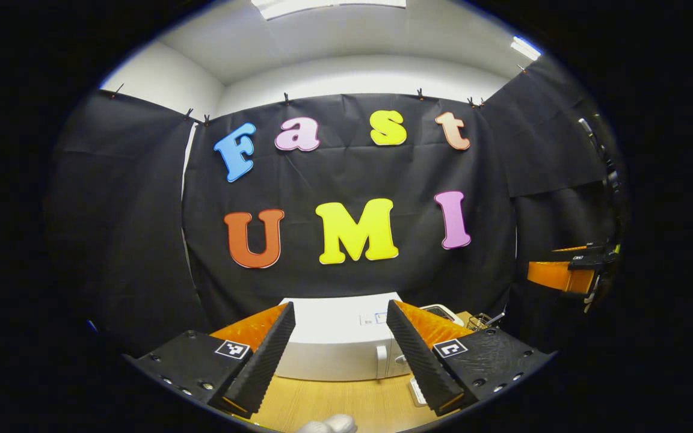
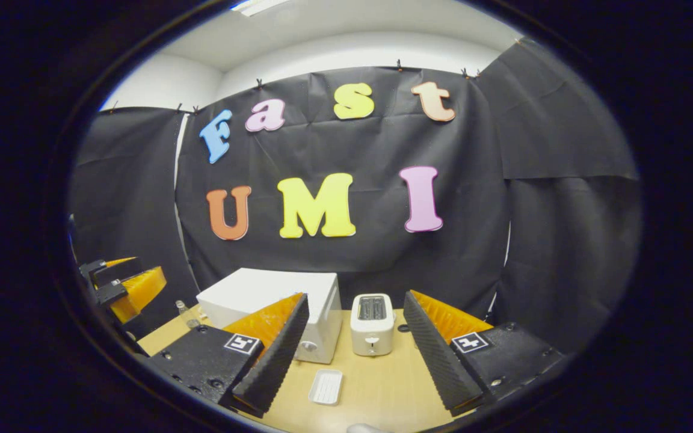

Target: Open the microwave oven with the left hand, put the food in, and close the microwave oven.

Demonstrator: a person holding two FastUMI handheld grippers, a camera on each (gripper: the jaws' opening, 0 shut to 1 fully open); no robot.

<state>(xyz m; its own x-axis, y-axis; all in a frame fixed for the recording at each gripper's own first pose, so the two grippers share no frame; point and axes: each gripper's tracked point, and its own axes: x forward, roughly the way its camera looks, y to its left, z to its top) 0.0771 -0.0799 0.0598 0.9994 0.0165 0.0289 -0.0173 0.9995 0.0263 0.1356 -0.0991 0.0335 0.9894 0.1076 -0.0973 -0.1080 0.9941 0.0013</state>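
The white microwave (image 1: 334, 343) stands on the wooden table straight ahead of my left gripper (image 1: 340, 307), its door closed and its upright handle (image 1: 381, 361) towards the right. That gripper is open, empty and a short way back from the oven. In the right gripper view the microwave (image 2: 268, 294) sits left of centre. A small white ridged tray (image 2: 326, 386) lies on the table in front of it. My right gripper (image 2: 355, 294) hangs open and empty above the table. A white rounded thing (image 1: 328, 426) peeks in at the bottom edge; what it is I cannot tell.
A white toaster (image 2: 372, 323) stands to the right of the microwave. A small clear bottle (image 2: 184, 313) is left of the oven and a wire basket (image 1: 482, 322) is behind on the right. Bare wooden table (image 2: 382, 391) lies in front. Black cloth walls close in the booth.
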